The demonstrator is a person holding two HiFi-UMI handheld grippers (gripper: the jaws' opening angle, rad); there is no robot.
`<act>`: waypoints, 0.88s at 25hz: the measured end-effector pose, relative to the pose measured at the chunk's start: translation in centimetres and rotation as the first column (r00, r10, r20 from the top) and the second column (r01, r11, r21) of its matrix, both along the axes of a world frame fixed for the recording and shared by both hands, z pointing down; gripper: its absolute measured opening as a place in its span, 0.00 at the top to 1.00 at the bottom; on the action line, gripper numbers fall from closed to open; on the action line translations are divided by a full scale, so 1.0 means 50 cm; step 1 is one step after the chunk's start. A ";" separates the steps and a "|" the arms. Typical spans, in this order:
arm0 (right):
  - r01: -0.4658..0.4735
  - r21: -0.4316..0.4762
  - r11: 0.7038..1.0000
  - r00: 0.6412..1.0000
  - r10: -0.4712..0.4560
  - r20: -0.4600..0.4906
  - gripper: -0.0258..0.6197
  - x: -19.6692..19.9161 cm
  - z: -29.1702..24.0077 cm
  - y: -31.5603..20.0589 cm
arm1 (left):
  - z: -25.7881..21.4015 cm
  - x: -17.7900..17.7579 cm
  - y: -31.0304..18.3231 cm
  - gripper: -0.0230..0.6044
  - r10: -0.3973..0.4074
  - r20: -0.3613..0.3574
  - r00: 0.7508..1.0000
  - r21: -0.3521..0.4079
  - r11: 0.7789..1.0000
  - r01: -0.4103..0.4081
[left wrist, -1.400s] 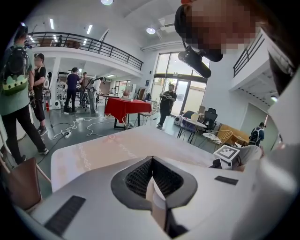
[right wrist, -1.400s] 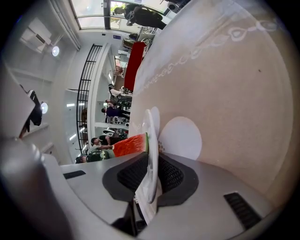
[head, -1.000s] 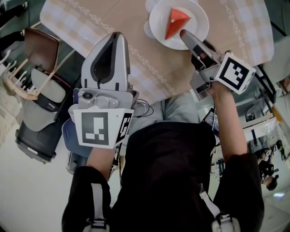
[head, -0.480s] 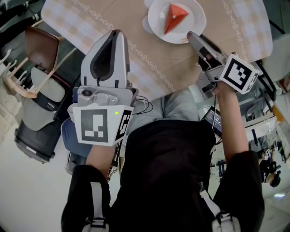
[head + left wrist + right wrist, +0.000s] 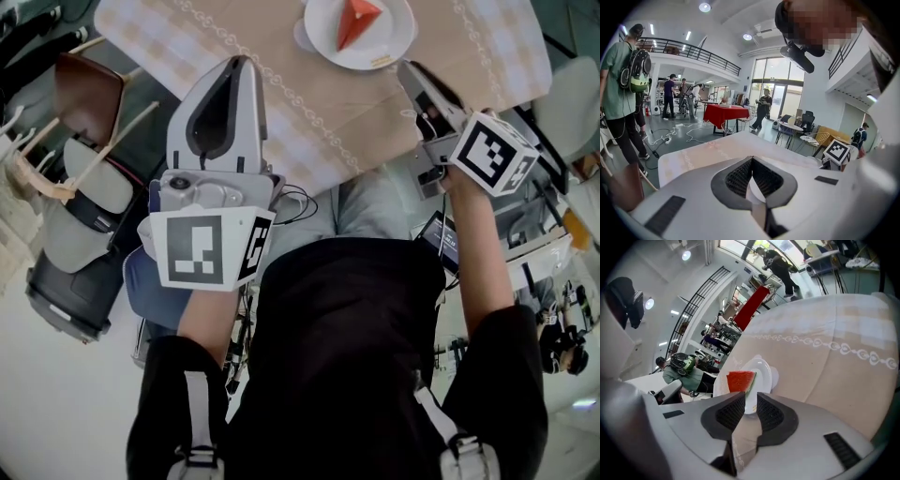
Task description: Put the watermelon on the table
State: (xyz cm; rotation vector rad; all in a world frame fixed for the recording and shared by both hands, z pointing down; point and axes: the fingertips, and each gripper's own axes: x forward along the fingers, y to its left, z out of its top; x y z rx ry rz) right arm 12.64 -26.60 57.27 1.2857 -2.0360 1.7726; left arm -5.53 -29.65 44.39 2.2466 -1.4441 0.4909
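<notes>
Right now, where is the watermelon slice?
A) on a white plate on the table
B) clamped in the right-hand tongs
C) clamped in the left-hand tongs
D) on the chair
A: the watermelon slice lies on the white plate on the table, and the right tongs, now closing, have nothing between them.

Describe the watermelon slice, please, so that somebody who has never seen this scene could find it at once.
Find the table under a beige patterned tablecloth; a round white plate stands on it. On that plate lies the watermelon slice: a triangular wedge, the only red thing on the table, with a thin green rind along one edge.
</notes>
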 end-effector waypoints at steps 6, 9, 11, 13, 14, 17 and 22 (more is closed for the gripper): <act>0.002 0.173 0.985 0.996 0.014 -0.088 0.93 -0.010 -0.107 -0.012 | -0.061 -0.019 0.026 0.95 -0.007 -0.014 1.000 0.052 0.999 0.007; 0.031 0.241 0.970 0.993 -0.002 -0.118 0.94 -0.031 -0.164 -0.008 | -0.101 -0.031 0.044 0.95 -0.008 -0.019 1.000 0.081 0.997 0.010; 0.049 0.287 0.957 0.991 -0.010 -0.134 0.94 -0.046 -0.208 -0.002 | -0.133 -0.039 0.054 0.95 -0.005 -0.019 1.000 0.108 0.994 0.007; 0.078 0.340 0.937 0.987 -0.026 -0.156 0.94 -0.065 -0.259 0.001 | -0.167 -0.048 0.066 0.95 -0.007 -0.023 1.000 0.135 0.991 0.010; 0.091 0.365 0.927 0.986 -0.032 -0.165 0.94 -0.075 -0.284 0.004 | -0.183 -0.053 0.073 0.95 -0.007 -0.023 1.000 0.147 0.989 0.010; 0.099 0.413 0.905 0.985 -0.032 -0.168 0.94 -0.102 -0.344 0.016 | -0.226 -0.073 0.095 0.95 -0.007 -0.021 1.000 0.173 0.985 0.011; 0.126 0.475 0.871 0.986 -0.058 -0.154 0.94 -0.154 -0.428 0.048 | -0.287 -0.113 0.143 0.95 -0.020 -0.032 0.999 0.207 0.978 0.026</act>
